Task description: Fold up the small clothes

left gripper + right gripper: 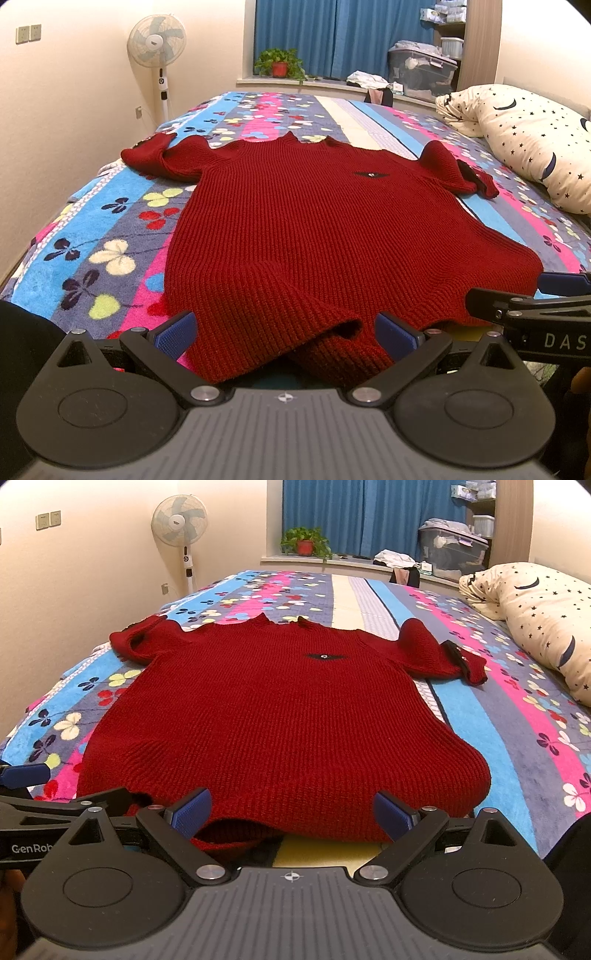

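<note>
1. Both hand-held grippers sit at the near edge of the bed (pixel 92 254), side by side: the left gripper (pixel 284 332) and the right gripper (pixel 293 812) each have their blue pads spread wide apart, clamped on nothing.
2. Between each pair of pads lies the hem of the red sweater (pixel 306 221). Seen from the left wrist, the hem bunches into a small loop right at the fingers; seen from the right wrist, it hangs a little over the near edge.
3. That sweater lies face up and mostly flat along the middle of the bed, neck toward the far edge, its short sleeves out to either side, the left one curled near the left edge.
4. A starred pillow (pixel 546 624) rests along the right edge, apart from the garment.
5. The step in hand looks like taking the hem at two points to start a fold toward the neck.
6. To do it well, I would slide the lower pad of each gripper under both knit layers before closing, since the thick rib could let only the top layer be caught.
7. Spacing the grips evenly near the two hem corners should keep the fold line straight.
8. Smoothing the bunched loop first would likely avoid a lump inside the fold.
</note>
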### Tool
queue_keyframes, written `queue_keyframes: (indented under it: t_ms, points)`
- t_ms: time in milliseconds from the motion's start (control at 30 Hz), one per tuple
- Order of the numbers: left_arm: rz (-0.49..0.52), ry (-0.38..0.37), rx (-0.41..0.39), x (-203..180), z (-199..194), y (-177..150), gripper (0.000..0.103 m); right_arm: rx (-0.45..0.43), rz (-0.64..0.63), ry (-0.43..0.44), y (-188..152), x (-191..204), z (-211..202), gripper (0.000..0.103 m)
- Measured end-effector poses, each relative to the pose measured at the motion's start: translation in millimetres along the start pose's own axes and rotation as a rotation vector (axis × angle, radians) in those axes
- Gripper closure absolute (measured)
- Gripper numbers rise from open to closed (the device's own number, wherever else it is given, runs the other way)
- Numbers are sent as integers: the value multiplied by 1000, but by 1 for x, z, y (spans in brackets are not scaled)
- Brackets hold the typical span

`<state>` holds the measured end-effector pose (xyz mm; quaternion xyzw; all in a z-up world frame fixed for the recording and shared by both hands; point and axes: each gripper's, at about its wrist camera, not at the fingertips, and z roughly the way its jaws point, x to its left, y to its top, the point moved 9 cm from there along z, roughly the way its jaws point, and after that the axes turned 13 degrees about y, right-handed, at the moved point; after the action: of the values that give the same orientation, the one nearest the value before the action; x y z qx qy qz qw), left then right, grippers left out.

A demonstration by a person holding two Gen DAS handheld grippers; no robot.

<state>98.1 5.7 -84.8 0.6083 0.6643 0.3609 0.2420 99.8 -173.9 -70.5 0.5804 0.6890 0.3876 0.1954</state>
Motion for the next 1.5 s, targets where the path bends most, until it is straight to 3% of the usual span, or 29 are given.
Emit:
queue_keyframes:
  t_ms: [100,167,233,267,333,433,500,600,633,733,867,1000,1067,1100,1133,1167,1200,1267,1367,1433,1500]
  points:
    - [14,-10,-64,-1,-4,7,3,-6,5,-1,2,-2,-1,9]
    - [-5,-33,-118,6,-5,19,15,-24,26,-11,8,-8,-4,14]
    - [-37,-64,-115,21,1,32,50,-71,70,-41,19,-26,-11,42]
    - [-60,-85,-96,30,8,38,56,-99,123,-45,26,-41,-17,51]
    - [-78,-96,-62,52,27,49,59,-139,213,-63,41,-80,-25,78]
    - [-54,-73,25,80,63,55,58,-138,252,-128,57,-132,-25,78]
    - [-85,-62,129,99,87,52,58,-68,263,-110,61,-161,-10,77]
    - [-146,-97,318,112,115,37,58,37,337,-68,53,-195,17,54]
    - [-151,-89,346,114,120,34,58,69,337,-71,49,-204,26,52]
    - [-122,-95,367,111,129,29,58,167,329,-123,30,-225,47,50]
    - [-115,-87,417,102,137,19,50,251,435,-60,8,-231,66,44]
    - [-157,-75,450,98,143,14,46,276,402,-45,6,-224,78,42]
    - [-123,-93,450,92,142,13,57,295,395,-27,3,-220,83,44]
    - [-113,-125,453,88,141,13,81,301,396,-9,2,-217,81,50]
    - [-107,-130,446,88,138,14,92,304,384,-6,2,-214,78,58]
    - [-95,-123,422,90,132,17,94,299,360,-11,4,-211,73,66]
    - [-92,-132,392,93,124,24,95,287,351,-3,6,-207,68,76]
    - [-102,-157,294,102,101,45,96,206,387,60,19,-204,49,81]
    - [-125,-195,99,128,53,80,98,-97,464,209,60,-208,-8,88]
    - [-141,-194,54,139,39,85,98,-258,499,301,80,-214,-38,95]
    - [-126,-139,74,144,47,80,98,-288,520,290,84,-224,-44,95]
